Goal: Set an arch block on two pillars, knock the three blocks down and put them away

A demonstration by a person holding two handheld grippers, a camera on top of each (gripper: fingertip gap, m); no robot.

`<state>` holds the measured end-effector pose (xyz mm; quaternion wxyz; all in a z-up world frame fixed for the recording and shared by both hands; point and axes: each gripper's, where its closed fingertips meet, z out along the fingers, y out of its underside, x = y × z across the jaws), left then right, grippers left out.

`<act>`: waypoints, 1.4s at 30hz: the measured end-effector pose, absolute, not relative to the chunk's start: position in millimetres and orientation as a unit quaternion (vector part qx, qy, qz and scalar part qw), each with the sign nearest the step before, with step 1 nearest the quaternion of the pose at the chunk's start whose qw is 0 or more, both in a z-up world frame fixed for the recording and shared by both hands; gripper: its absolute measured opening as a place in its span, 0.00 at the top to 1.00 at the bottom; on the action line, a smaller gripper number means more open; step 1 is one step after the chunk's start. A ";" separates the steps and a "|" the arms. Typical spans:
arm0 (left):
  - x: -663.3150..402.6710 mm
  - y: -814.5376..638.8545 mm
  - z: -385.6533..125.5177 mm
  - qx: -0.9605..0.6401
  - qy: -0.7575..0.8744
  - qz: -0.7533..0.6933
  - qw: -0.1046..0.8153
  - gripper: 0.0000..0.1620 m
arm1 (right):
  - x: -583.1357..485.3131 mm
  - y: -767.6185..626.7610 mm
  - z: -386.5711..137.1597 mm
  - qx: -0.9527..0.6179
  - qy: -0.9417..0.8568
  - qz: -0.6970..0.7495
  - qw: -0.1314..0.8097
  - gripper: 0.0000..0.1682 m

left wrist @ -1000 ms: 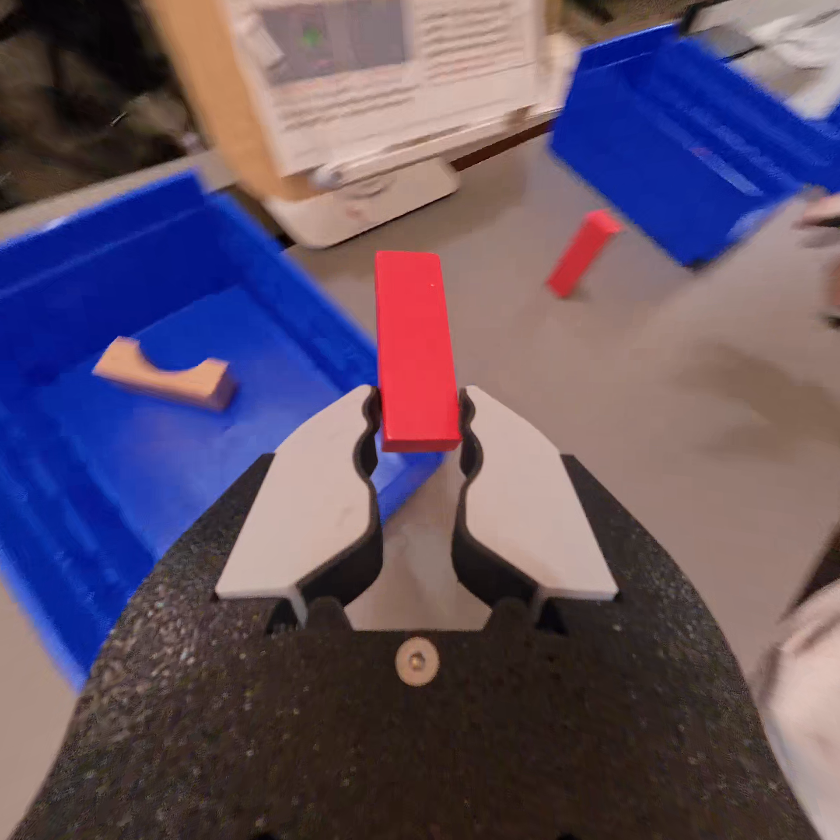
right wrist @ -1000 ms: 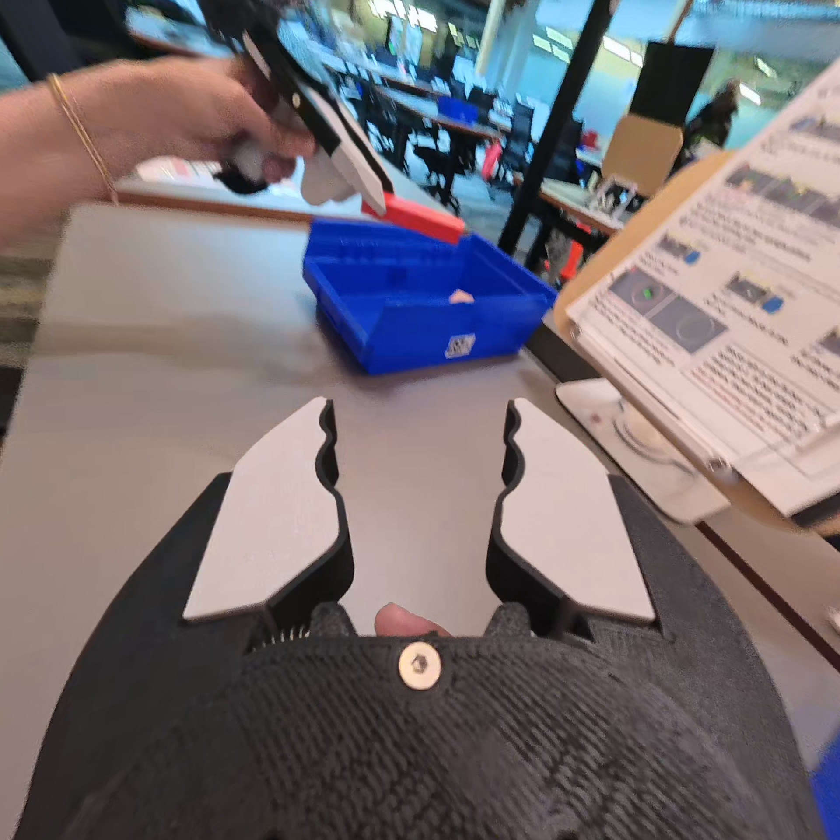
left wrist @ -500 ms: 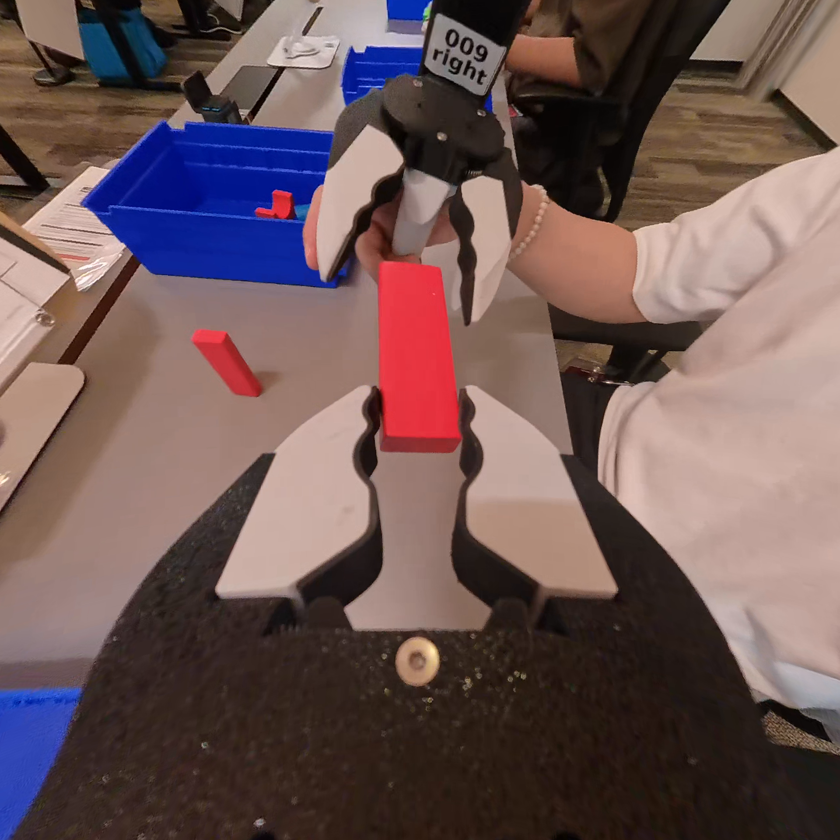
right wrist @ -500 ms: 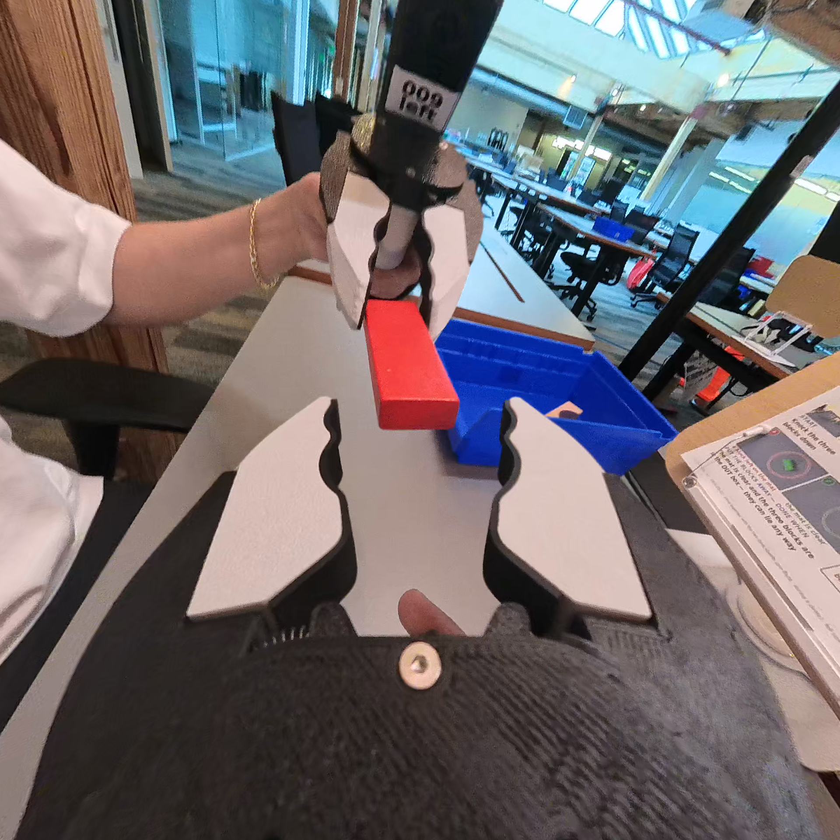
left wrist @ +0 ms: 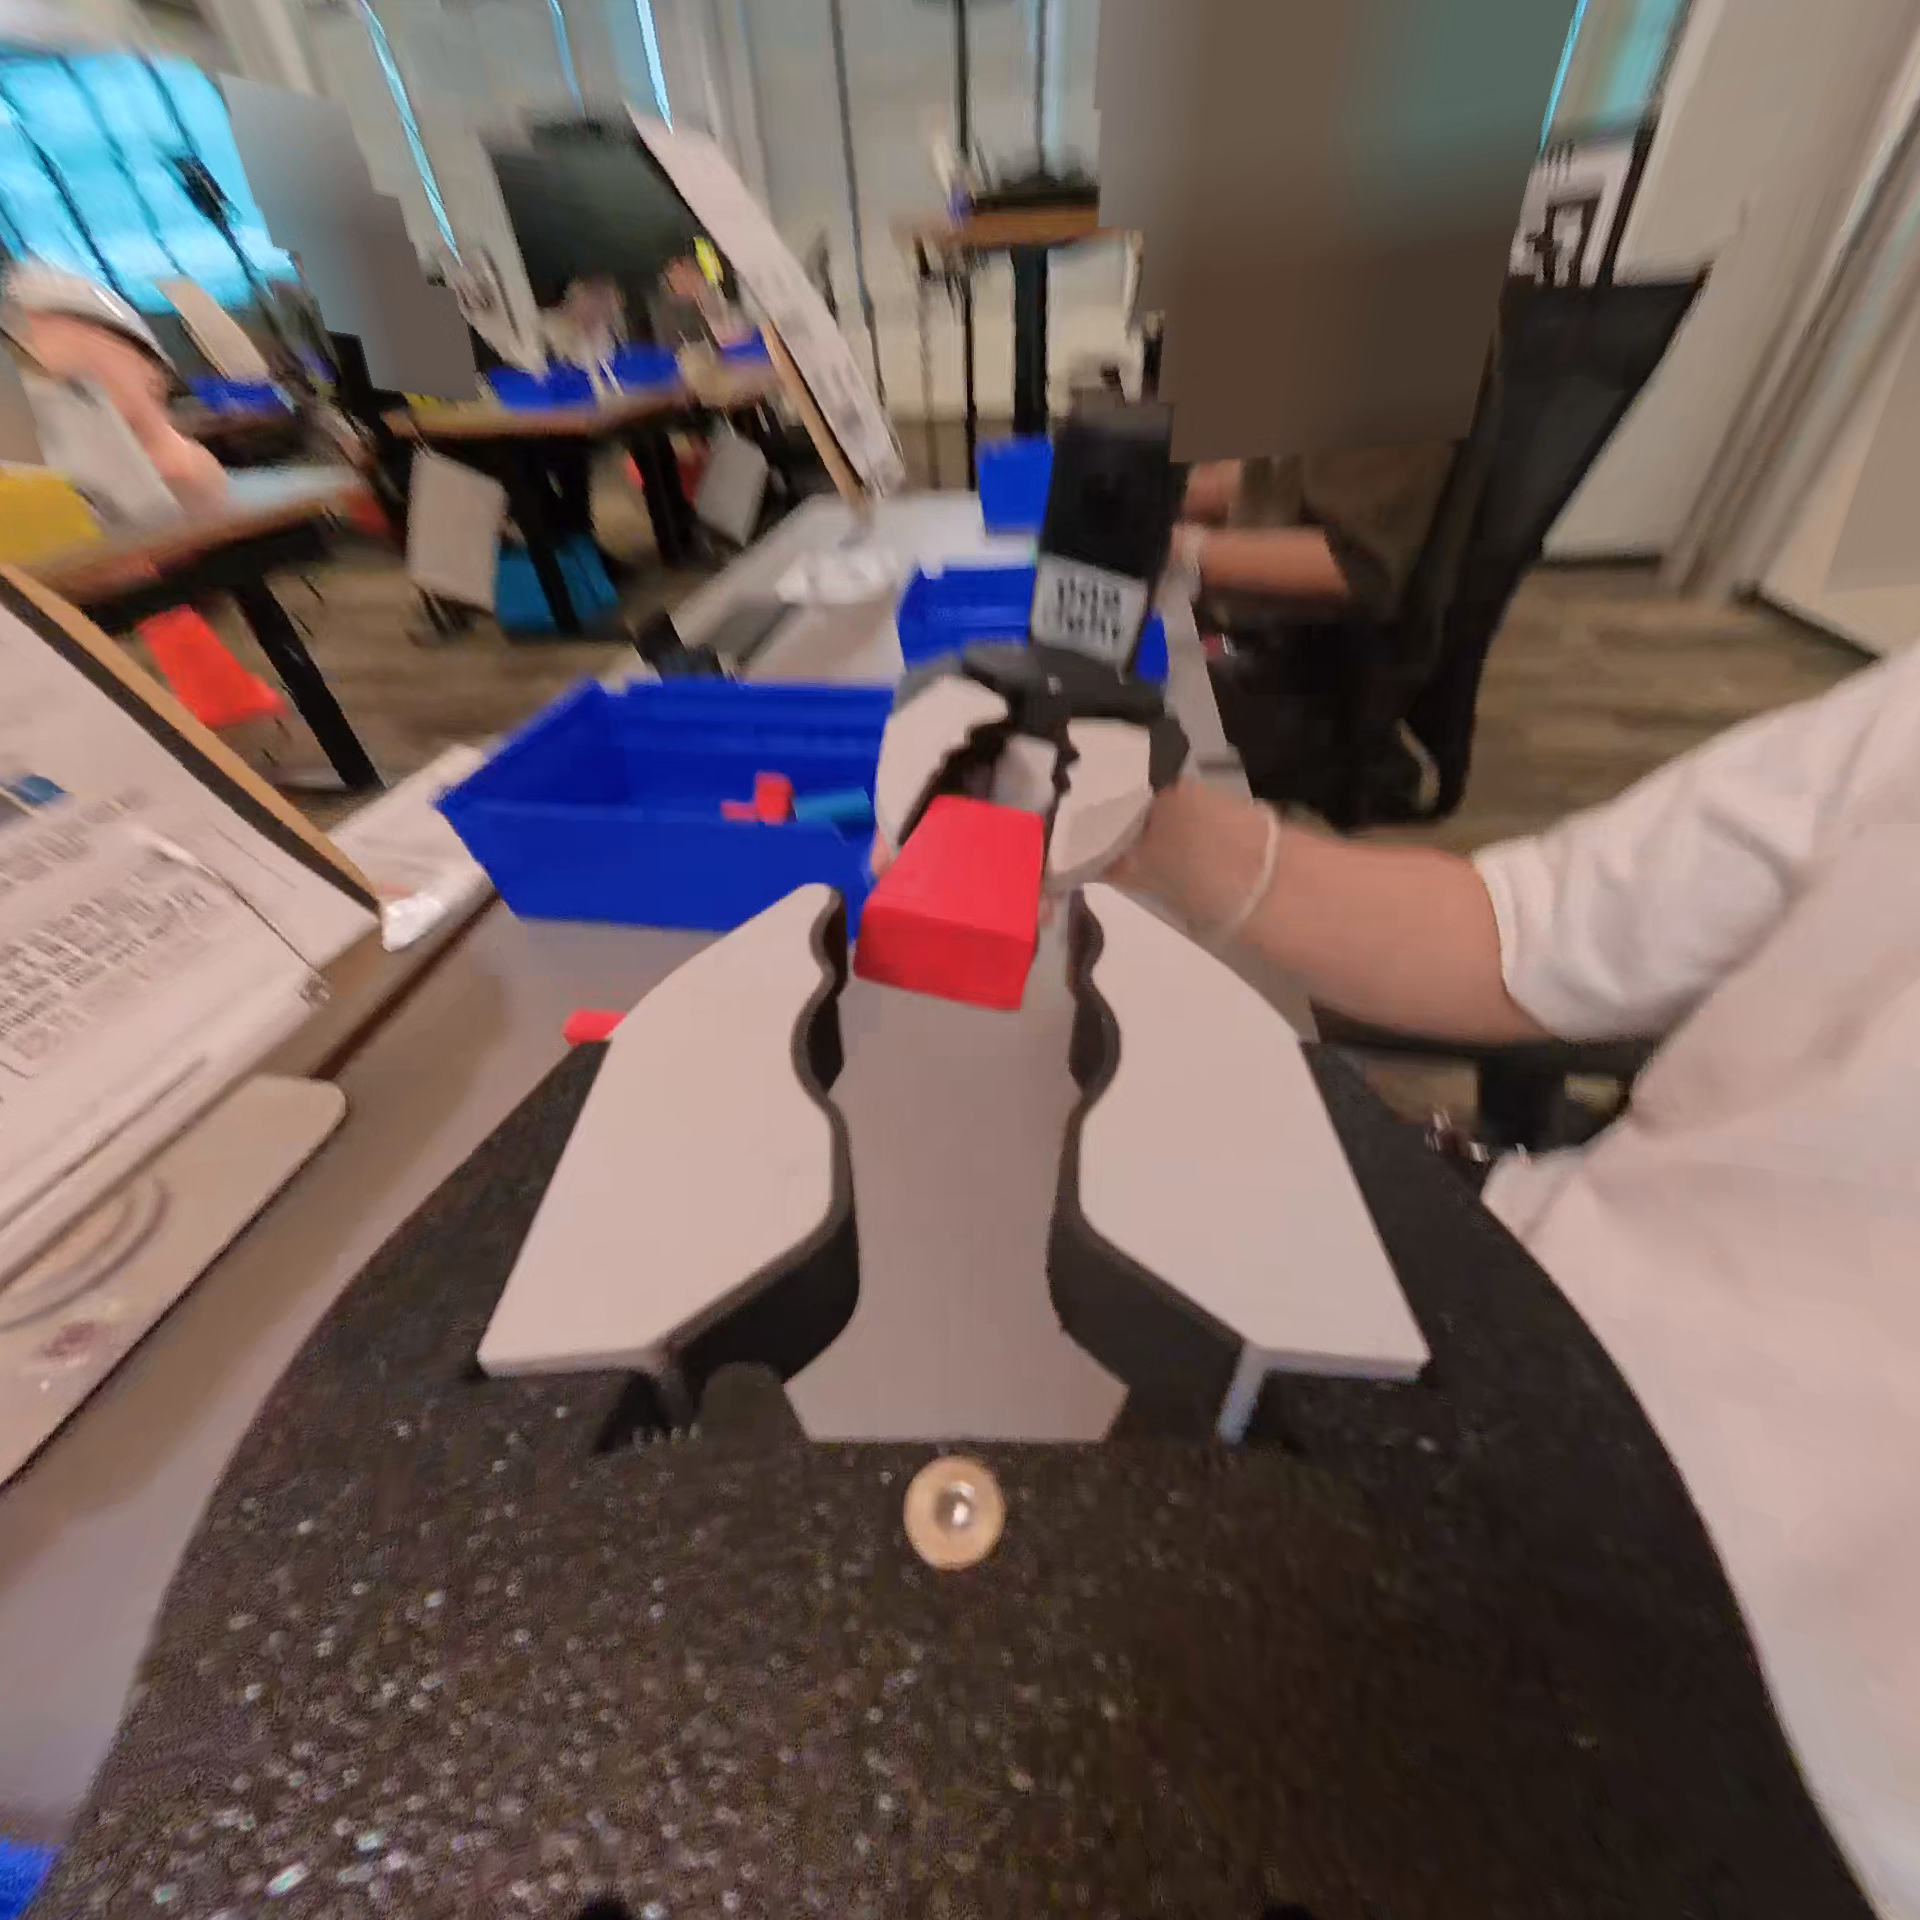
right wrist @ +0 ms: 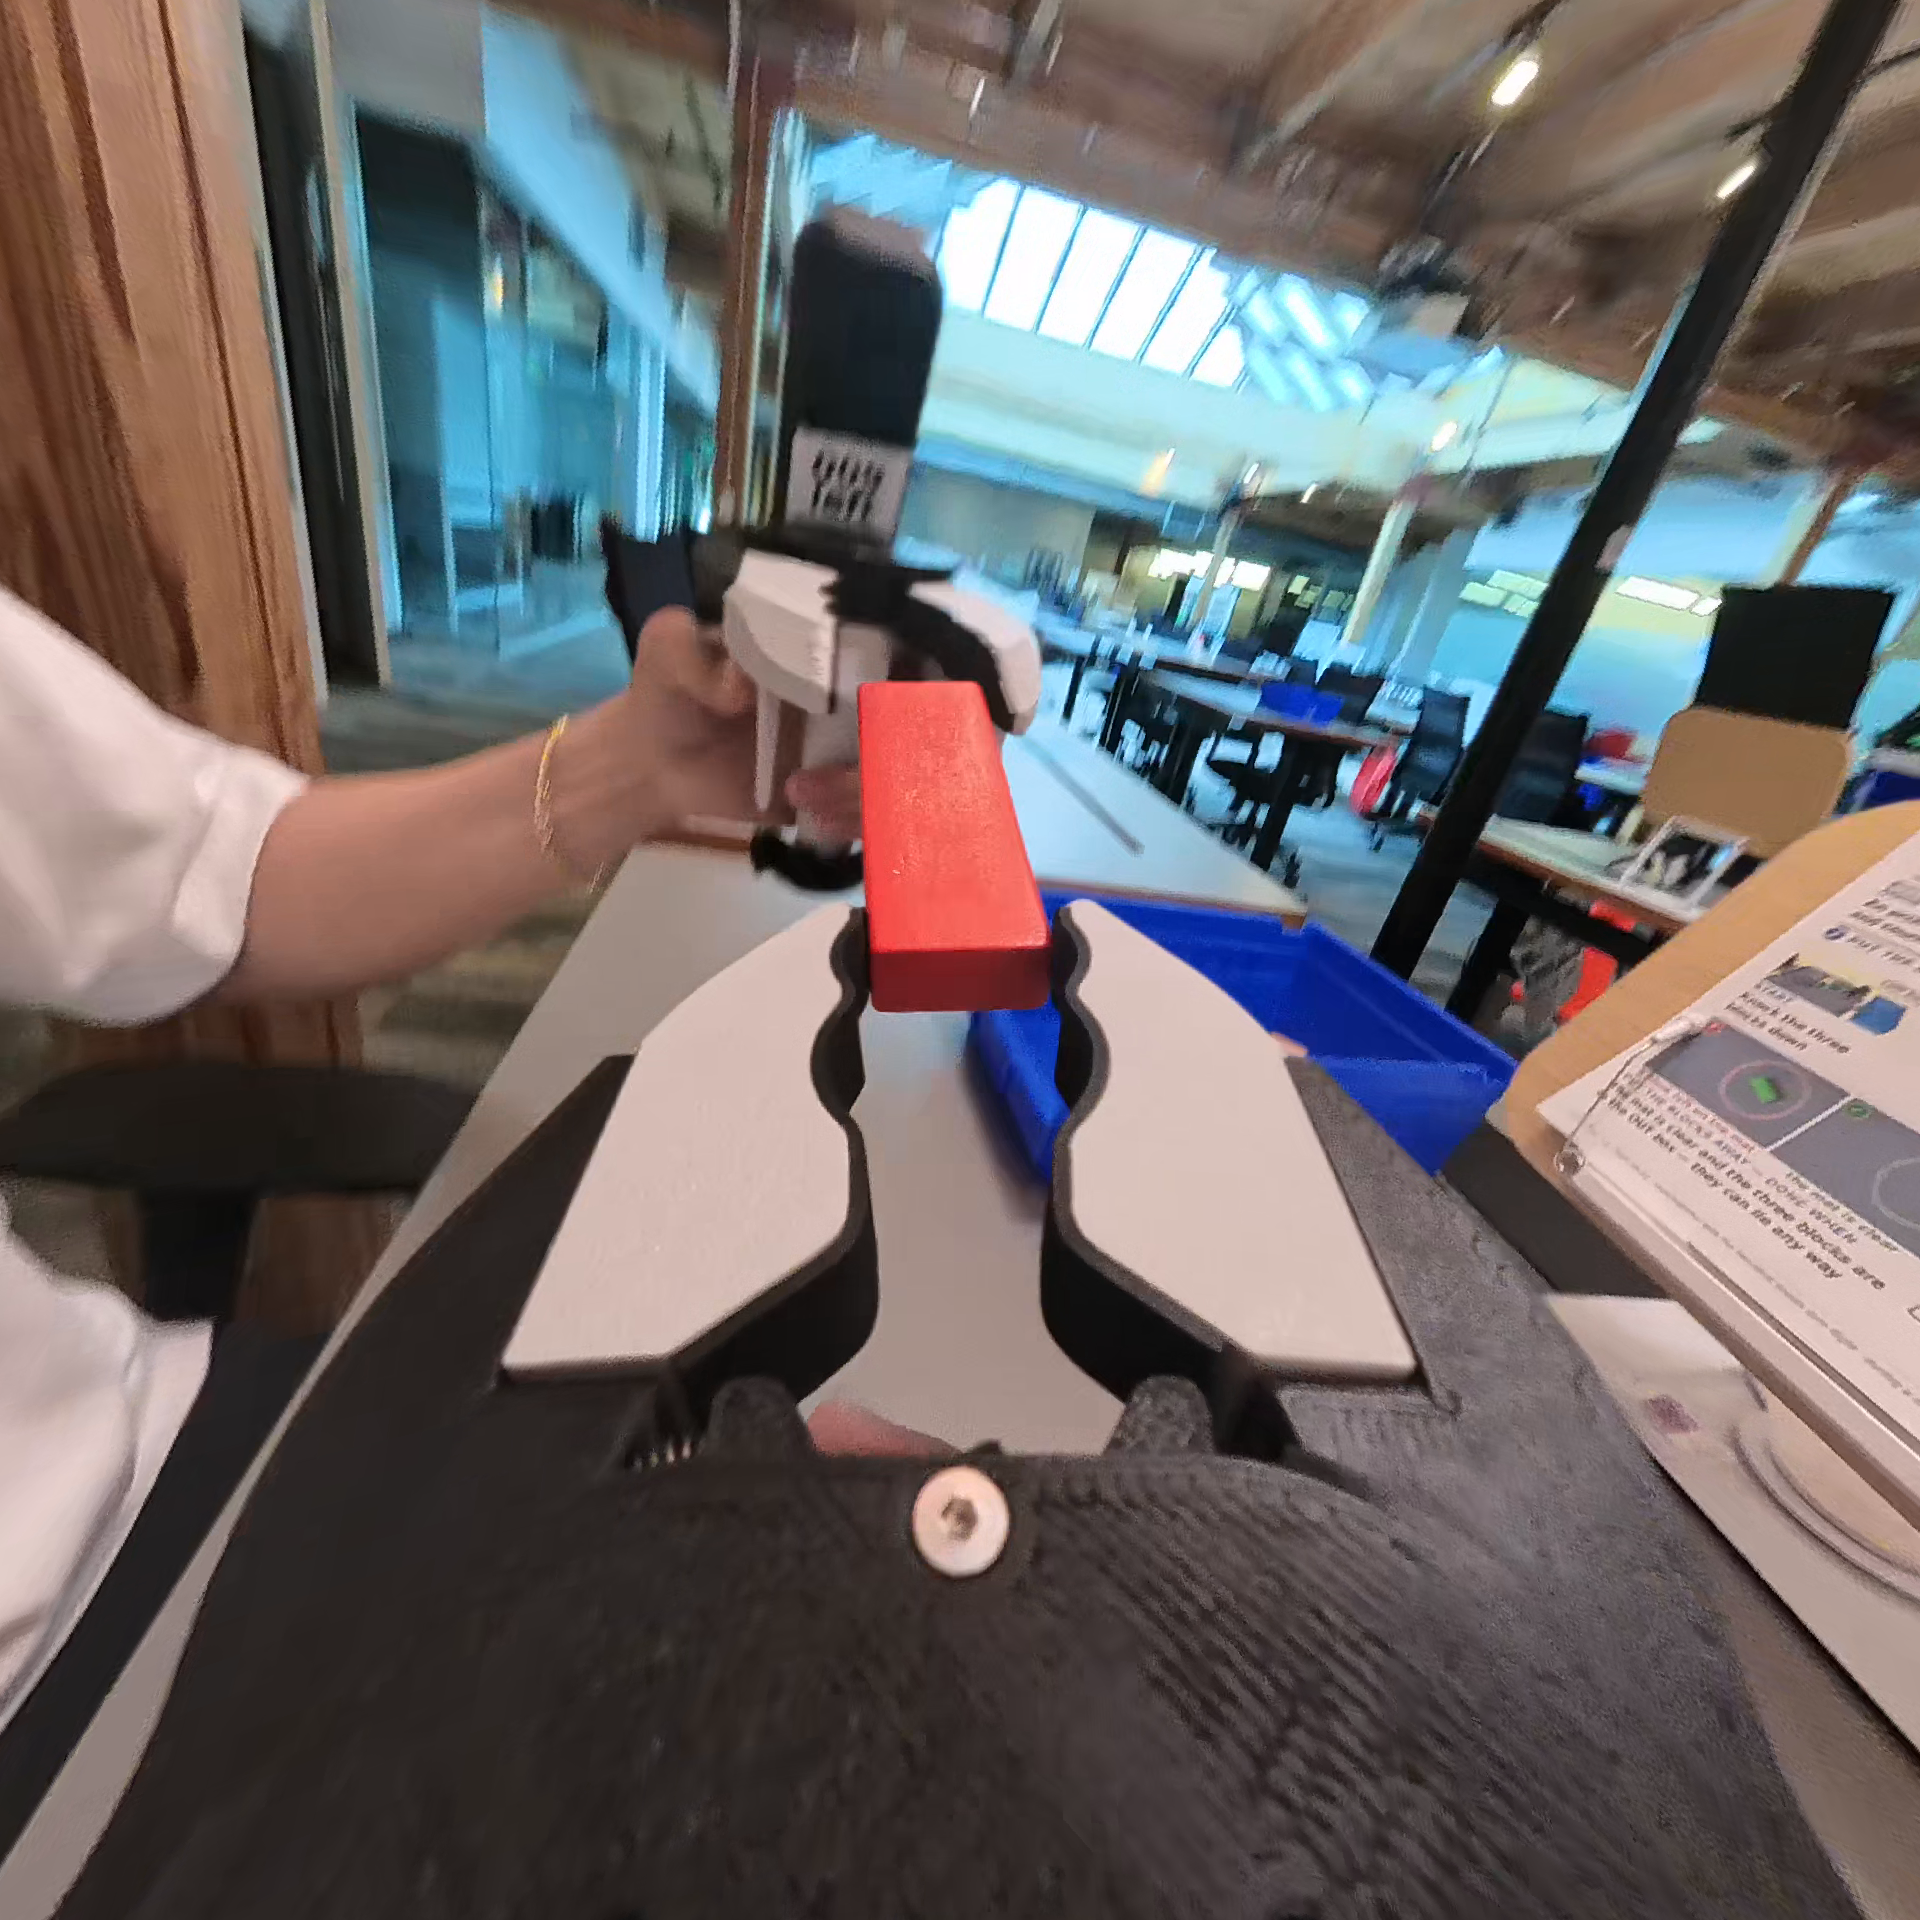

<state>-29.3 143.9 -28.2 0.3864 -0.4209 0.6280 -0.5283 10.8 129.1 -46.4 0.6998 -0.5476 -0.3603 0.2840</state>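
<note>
Right gripper [right wrist: 956, 961] — fingers clamped on near end of red block [right wrist: 943, 831], held level above grey counter [right wrist: 623, 987]. Left gripper [left wrist: 951, 935] — fingers parted around block's other end, gap visible each side. Blue bin [right wrist: 1340, 1029] beyond.

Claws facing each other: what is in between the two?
A red block bridges them. The right claw is shut on one end; the other end sits loose between the open left claw. Both wrist views show it.
</note>
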 end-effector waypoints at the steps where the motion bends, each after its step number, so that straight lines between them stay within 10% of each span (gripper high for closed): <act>1: -30.0 145.4 -20.9 -0.417 0.606 -0.544 0.404 0.72 | 13.5 129.2 -41.4 -0.532 -0.337 0.297 0.718 0.80; 7: -23.3 144.1 -13.2 -0.412 0.540 -0.597 0.426 0.59 | 16.1 130.5 -37.9 -0.493 -0.271 0.344 0.752 0.80; 23: -9.9 151.4 -28.5 -0.431 0.557 -0.575 0.417 0.79 | 24.6 135.9 -62.8 -0.554 -0.288 0.311 0.717 0.76; 42: 108.0 266.7 -176.1 -0.518 0.712 -0.336 0.334 0.80 | 130.0 129.1 -107.4 -0.688 -0.258 0.089 0.673 0.66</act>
